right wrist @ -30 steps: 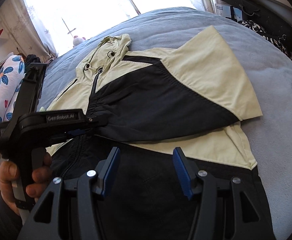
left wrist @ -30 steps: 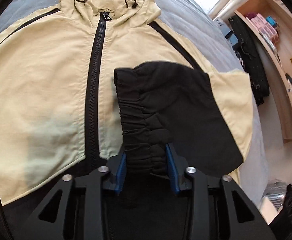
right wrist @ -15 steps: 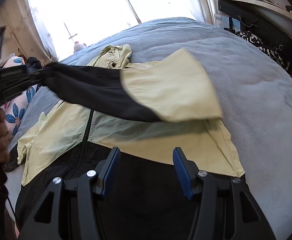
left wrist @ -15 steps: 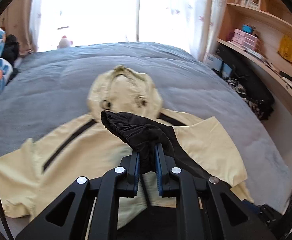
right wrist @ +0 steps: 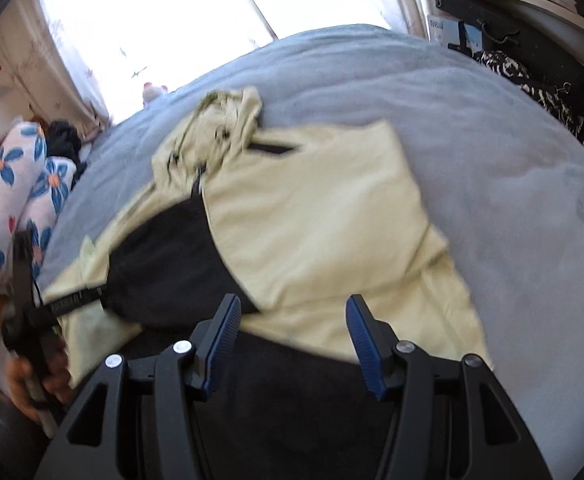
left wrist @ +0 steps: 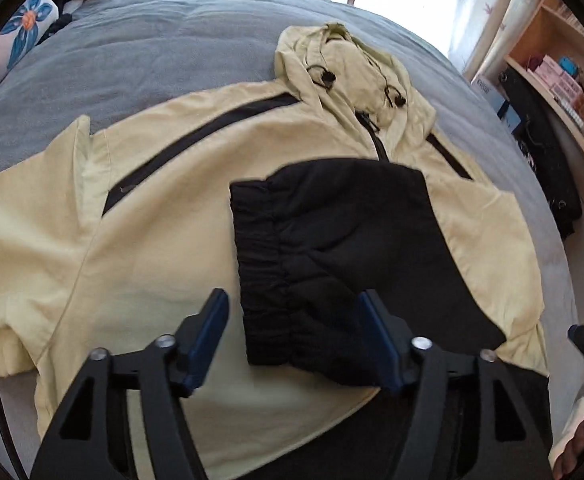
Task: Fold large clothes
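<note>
— Both grippers spread wide?
— Yes. The left gripper (left wrist: 296, 336) straddles the black cuff (left wrist: 276, 280) without pinching it; the right gripper (right wrist: 292, 334) holds nothing.
— And the jacket (left wrist: 164, 248)?
— Flat on the grey bed (left wrist: 140, 48) (hood toward the window), black sleeve folded across its chest.

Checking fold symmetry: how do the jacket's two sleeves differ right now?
The right sleeve is folded in across the jacket's chest; the left sleeve lies spread outward on the bed. The right sleeve's black cuff sits over the front between the open left gripper's fingers; the left sleeve's end is out of view. Both share the pale yellow upper fabric.
</note>
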### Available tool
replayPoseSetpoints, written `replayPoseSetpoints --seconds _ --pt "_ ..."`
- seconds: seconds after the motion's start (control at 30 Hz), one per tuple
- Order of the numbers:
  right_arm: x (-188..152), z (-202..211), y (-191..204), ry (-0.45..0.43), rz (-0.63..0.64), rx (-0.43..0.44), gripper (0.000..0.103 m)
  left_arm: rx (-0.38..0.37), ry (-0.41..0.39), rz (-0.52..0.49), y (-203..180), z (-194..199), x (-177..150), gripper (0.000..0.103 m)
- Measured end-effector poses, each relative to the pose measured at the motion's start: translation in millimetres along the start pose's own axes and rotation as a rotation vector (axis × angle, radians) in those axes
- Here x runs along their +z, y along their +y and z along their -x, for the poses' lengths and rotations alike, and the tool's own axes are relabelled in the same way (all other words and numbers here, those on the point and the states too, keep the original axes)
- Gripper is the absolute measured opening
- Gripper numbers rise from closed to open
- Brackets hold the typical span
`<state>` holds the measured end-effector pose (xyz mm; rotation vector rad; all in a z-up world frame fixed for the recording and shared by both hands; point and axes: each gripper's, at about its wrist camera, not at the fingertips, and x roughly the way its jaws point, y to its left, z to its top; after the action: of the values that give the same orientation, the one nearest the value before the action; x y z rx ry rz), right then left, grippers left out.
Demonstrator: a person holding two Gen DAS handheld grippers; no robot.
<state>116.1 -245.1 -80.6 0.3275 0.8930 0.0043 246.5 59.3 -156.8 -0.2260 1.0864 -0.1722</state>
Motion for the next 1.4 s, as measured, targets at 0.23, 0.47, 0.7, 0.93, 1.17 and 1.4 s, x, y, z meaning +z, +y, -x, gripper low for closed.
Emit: replayPoseSetpoints --seconds 0.23,0.47,0.7,0.93,1.17,1.4 --pt "78.7 -36.4 -42.9 -0.002 -0.018 -0.081 0.069 -0.041 0.024 0.015 3.0 -22.9 28.0 0.072" --pt "128.6 -121.3 -91.1 0.167 -0.072 -0.111 0.069 -0.045 0.03 0.026 0.2 -47.2 48.7 0.036" --pt "123.4 -160.6 -97.6 0.221 -0.057 -0.132 0.002 0.023 -0.028 -0.048 -15.6 -46.8 59.7 0.026" --pt "115.4 -159.4 -103.8 0.17 -0.042 -0.18 0.008 0.093 -0.017 -0.055 -17.3 -62.8 53.6 0.029" --pt "102.9 -86.4 -89.6 0.064 -0.108 -0.171 0.041 0.177 -0.081 -0.087 -21.9 -23.9 45.7 0.054" --pt "41.8 -79.3 -11.4 0.109 -0.014 -0.02 0.052 0.11 -0.134 -0.092 -51.0 10.1 23.2 0.062"
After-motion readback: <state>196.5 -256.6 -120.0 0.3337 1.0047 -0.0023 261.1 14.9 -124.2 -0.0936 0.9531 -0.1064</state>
